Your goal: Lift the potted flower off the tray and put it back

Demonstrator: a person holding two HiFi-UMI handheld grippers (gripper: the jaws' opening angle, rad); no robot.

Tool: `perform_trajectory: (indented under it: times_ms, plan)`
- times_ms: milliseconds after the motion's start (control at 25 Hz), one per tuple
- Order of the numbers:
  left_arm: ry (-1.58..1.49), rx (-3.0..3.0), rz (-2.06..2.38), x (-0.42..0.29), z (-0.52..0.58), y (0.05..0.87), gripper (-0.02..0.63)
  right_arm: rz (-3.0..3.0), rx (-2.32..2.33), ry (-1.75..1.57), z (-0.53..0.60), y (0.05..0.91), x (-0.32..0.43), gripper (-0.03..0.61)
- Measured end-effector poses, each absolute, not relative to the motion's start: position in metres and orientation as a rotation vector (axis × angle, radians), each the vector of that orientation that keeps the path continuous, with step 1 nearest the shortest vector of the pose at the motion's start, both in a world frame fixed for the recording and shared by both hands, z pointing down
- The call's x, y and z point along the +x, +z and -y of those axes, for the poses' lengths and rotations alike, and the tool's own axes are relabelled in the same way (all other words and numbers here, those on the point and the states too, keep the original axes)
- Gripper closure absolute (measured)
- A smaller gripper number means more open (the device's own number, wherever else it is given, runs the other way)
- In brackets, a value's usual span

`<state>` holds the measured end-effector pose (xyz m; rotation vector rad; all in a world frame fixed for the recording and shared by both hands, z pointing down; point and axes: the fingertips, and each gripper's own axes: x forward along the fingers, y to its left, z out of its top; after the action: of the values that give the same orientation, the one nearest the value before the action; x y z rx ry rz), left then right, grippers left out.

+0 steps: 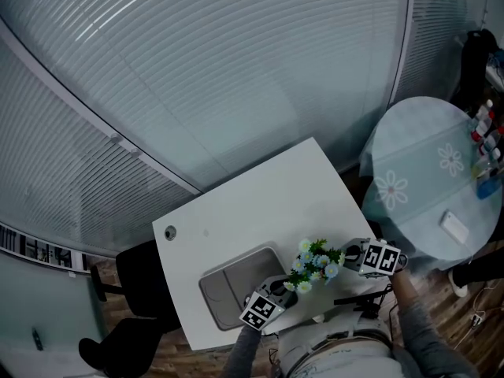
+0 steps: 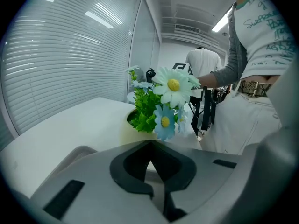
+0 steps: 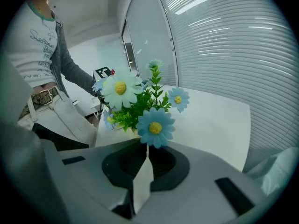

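Observation:
The potted flower (image 1: 316, 261) has white and blue daisies with green leaves in a cream pot (image 2: 136, 130). It stands on the white table (image 1: 260, 203), just right of the grey tray (image 1: 233, 287), near the front edge. My left gripper (image 1: 284, 284) sits at the pot's left side and my right gripper (image 1: 351, 255) at its right. In the left gripper view the left gripper (image 2: 150, 147) has its jaws shut together just short of the pot. In the right gripper view the right gripper (image 3: 144, 146) is likewise shut, below the blue daisy (image 3: 155, 127). Neither holds anything.
A round table (image 1: 429, 172) with a pale floral cloth and several bottles (image 1: 485, 136) stands to the right. A black chair (image 1: 134, 290) is at the table's left. Slatted blinds (image 1: 197, 69) line the wall behind. The person's torso (image 2: 254, 92) is close to the table's front edge.

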<state>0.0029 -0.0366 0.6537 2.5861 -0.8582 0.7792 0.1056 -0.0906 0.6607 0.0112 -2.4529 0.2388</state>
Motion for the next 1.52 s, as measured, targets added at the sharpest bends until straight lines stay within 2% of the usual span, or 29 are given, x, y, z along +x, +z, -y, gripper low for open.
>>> perform_trajectory:
  times_ms: [1120,1520]
  plan:
    - [0.785,2.678,0.768,-0.011,0.038,0.654,0.603,2.359,0.360,0.356,0.086,0.652,0.106,0.552]
    - [0.798,2.658,0.833,-0.007,0.037,0.649,0.603,2.385,0.292,0.326,0.092,0.655,0.112,0.552]
